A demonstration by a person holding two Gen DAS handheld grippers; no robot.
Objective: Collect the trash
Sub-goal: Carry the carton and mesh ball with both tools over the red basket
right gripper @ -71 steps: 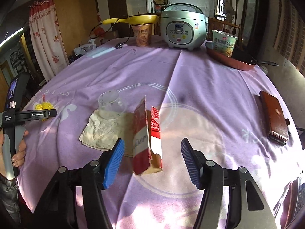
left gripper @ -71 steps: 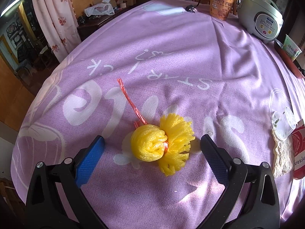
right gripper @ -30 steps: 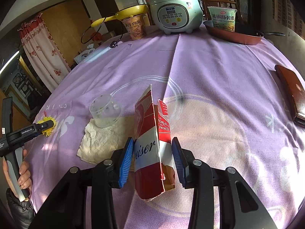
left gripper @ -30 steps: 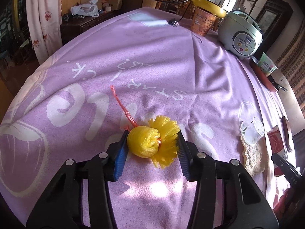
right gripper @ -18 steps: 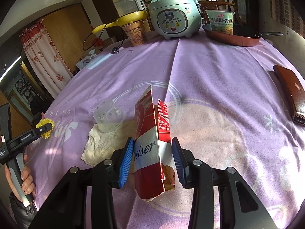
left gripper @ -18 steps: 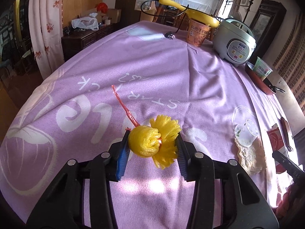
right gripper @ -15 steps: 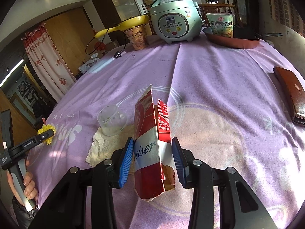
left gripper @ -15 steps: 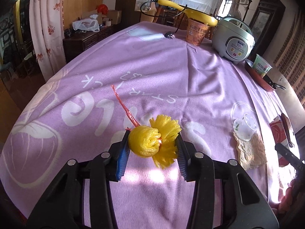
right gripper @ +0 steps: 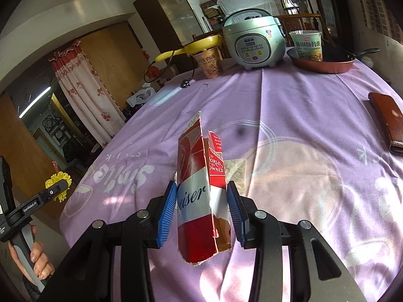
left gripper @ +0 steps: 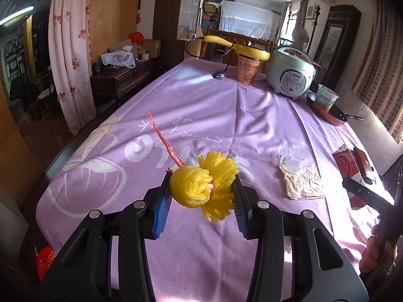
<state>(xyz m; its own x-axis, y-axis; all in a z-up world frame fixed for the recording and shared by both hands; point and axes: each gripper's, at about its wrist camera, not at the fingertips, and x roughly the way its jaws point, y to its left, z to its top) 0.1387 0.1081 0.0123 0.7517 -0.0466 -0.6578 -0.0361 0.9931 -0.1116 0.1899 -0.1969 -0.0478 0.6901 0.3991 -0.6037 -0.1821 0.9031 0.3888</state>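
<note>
Worktop [left gripper: 264, 125] under a purple cloth with white lettering, long and rounded at the corners. At far edge: pale rice cooker [left gripper: 289, 76], red frying pan [left gripper: 327, 115] toward far right corner with a green noodle cup [left gripper: 326, 98] standing in it, orange paper cup [left gripper: 248, 71] left of the cooker with a yellow-handled utensil [left gripper: 236, 47] resting across its top. Brown wallet [right gripper: 389, 122] flat near right edge. Crumpled paper napkin [left gripper: 302, 185] toward right side of worktop, clear plastic cup [left gripper: 293, 159] touching its far end. Right claw [right gripper: 201, 205] narrowed onto a torn red-and-white carton [right gripper: 199, 188], both blue pads pressed to its sides, carton upright and clear of the cloth, over the near middle of the worktop. Left claw [left gripper: 201, 198] closed narrow on a yellow foam net ball [left gripper: 199, 188], pads against both sides, ball lifted off the cloth above the near left part of the worktop; thin red strip [left gripper: 165, 139] sticking out from the ball toward the far left. Hand [right gripper: 37, 254] gripping left claw's handle beyond near left edge. Red mesh item [left gripper: 46, 260] low off near left corner, identity unclear.
</note>
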